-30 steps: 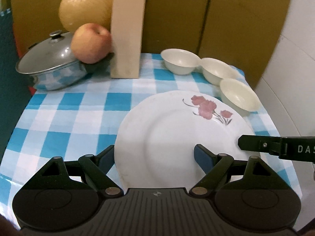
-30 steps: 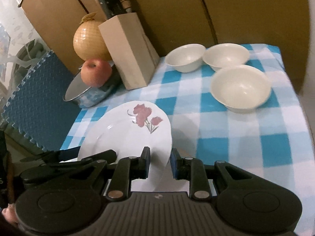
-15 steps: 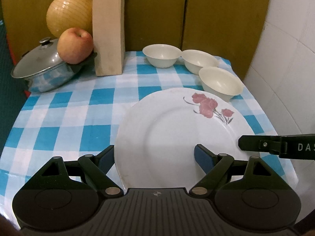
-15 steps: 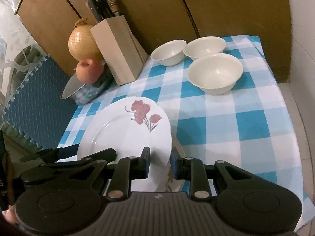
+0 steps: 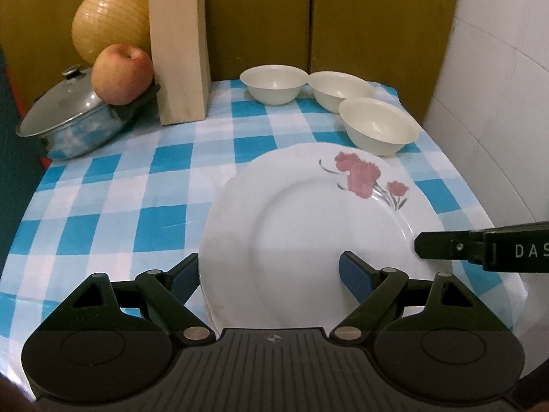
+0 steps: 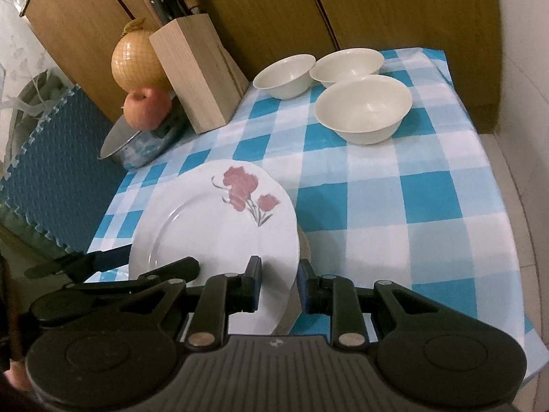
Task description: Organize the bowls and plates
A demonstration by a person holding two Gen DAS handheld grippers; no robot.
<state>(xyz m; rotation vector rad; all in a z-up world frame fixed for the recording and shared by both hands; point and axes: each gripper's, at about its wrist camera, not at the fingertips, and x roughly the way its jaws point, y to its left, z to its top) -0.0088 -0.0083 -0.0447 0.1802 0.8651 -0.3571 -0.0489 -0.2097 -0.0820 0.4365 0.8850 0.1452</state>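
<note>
I am steering two handheld grippers over a table with a blue and white checked cloth (image 5: 164,185). My right gripper (image 6: 278,283) has its jaws closed on the near rim of a white plate with a red flower print (image 6: 212,226), one finger above the rim and one below. The plate is lifted and tilted, and under its right edge I can see the rim of a second plate (image 6: 303,245).

My left gripper (image 5: 269,274) has its jaws wide open, one finger on either side of the plate's near edge, gripping nothing.

Compared with a second ago, both cameras have drawn back and risen. More cloth shows around the plate, and the second plate's rim, hidden before, is now visible. The grip itself looks unchanged. I judge the flowered plate is being stacked onto or lifted off that lower plate; I cannot tell which.

Three cream bowls (image 6: 363,106) stand unstacked at the far right corner, near a wooden knife block (image 5: 180,51), an apple (image 5: 121,73) on a lidded pot (image 5: 68,120), and a netted pomelo (image 5: 109,24).
</note>
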